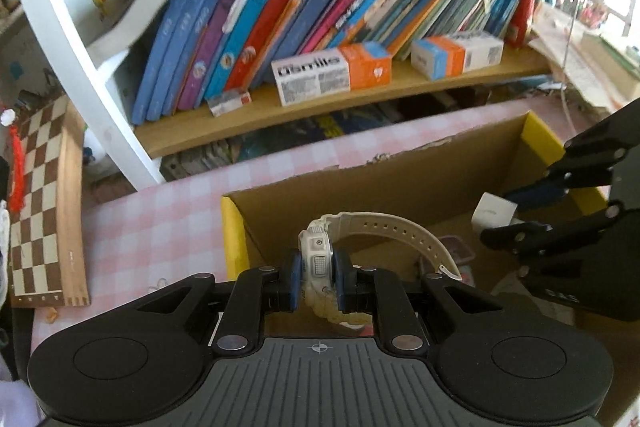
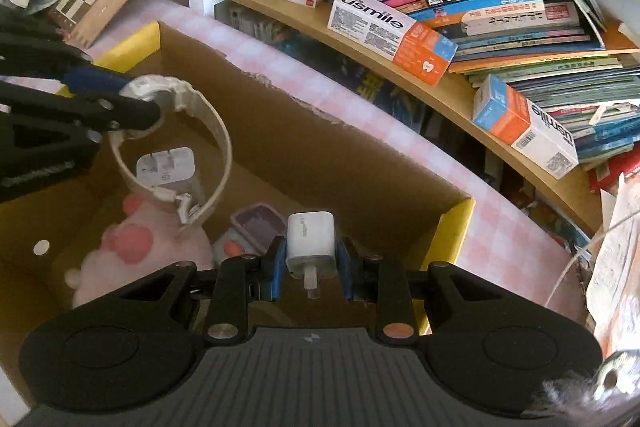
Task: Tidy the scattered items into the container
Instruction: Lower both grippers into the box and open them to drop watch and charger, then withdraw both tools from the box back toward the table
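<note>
Looks like we're at the drop-off bit for two items at once. Both claws hang over the open cardboard box (image 2: 360, 163) sitting on the pink checked tablecloth (image 1: 160, 211), each with something pinched in it.

The left gripper (image 1: 318, 281) is clamped shut on a white digital watch (image 1: 318, 259), blue pads squeezing the case from both sides, the strap arcing out forward and drooping over the box interior. From the right wrist view the watch hangs in the air above the stuff inside, not resting on anything.

The right gripper (image 2: 312, 261) is closed on a small white charger plug (image 2: 310, 243), prongs pointing back toward the camera, held just over the near end of the box.

Already down in the box: another white charger (image 2: 168, 167), a pink plush toy (image 2: 136, 239) and a little purple case (image 2: 258, 223).

My guess is all that's left for these two is letting go: jaws open, maybe dip lower so the watch doesn't clatter. The strap is floppy, so it could snag on a finger on release. Can't see whether anything is left lying about on the table.
</note>
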